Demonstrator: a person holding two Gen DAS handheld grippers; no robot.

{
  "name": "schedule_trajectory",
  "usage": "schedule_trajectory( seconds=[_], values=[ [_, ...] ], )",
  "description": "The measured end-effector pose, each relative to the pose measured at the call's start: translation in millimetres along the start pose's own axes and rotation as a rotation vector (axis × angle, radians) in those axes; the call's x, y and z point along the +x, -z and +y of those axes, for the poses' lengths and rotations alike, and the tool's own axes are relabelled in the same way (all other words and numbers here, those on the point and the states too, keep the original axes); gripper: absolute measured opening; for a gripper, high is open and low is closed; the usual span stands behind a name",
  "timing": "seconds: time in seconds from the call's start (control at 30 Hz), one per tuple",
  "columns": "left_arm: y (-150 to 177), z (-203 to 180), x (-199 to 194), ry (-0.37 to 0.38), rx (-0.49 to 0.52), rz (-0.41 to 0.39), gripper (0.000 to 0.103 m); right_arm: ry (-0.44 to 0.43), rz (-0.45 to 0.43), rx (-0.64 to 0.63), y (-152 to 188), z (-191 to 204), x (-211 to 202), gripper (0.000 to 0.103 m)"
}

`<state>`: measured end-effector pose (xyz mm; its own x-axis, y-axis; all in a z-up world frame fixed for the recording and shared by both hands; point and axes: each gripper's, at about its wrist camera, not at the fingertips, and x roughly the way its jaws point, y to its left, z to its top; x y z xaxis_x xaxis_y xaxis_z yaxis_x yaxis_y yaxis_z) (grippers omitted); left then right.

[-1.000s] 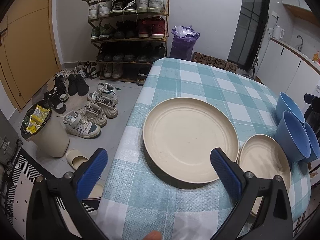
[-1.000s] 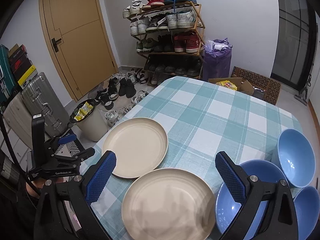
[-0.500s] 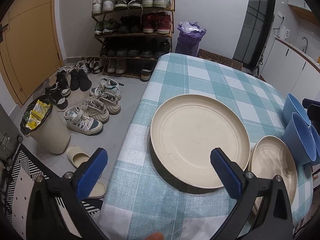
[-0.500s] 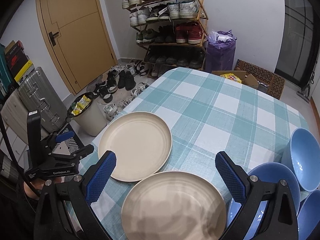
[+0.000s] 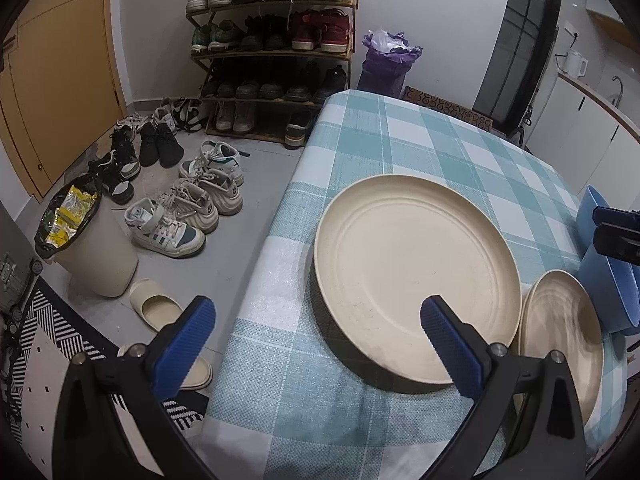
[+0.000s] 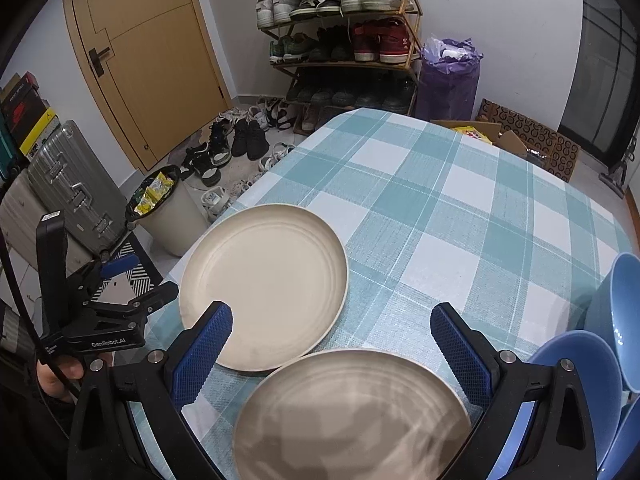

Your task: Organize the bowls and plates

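Both hand-held grippers, left (image 5: 316, 328) and right (image 6: 332, 336), hang released and hold nothing. Two cream plates, near plate (image 6: 352, 416) and far plate (image 6: 262, 288), sit just beside each other on the checked surface (image 6: 460, 200); three blue bowls (image 6: 576, 396) crowd its right edge.

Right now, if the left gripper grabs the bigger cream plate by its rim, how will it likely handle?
The bigger cream plate looks stiff, so it probably won't flex. Its matte surface suggests fair grip. Wide and shallow, it may sag from a rim pinch by the left gripper.
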<state>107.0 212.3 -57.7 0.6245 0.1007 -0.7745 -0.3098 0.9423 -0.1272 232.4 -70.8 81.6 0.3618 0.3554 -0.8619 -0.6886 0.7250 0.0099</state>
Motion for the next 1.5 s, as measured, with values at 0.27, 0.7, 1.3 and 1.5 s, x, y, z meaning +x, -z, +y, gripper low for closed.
schedule_trajectory(
  seconds=[0.27, 0.7, 1.3, 1.5],
  values=[
    [0.0, -0.7, 8.6, 0.001, 0.001, 0.017, 0.103, 0.005, 0.043, -0.003, -0.2, 1.0, 27.8, 0.101],
    [2.6, -2.1, 17.5, 0.001, 0.009, 0.037, 0.103, 0.013, 0.098, 0.011, 0.3, -2.9, 61.5, 0.101],
    [4.6, -5.2, 29.4, 0.003, 0.028, 0.052, 0.102, 0.048, 0.159, -0.007, 2.5, -0.6, 95.4, 0.101],
    [5.7, -5.8, 31.3, 0.012, 0.033, 0.055, 0.099, 0.042, 0.173, -0.031, 3.4, 5.0, 101.3, 0.089]
  ],
)
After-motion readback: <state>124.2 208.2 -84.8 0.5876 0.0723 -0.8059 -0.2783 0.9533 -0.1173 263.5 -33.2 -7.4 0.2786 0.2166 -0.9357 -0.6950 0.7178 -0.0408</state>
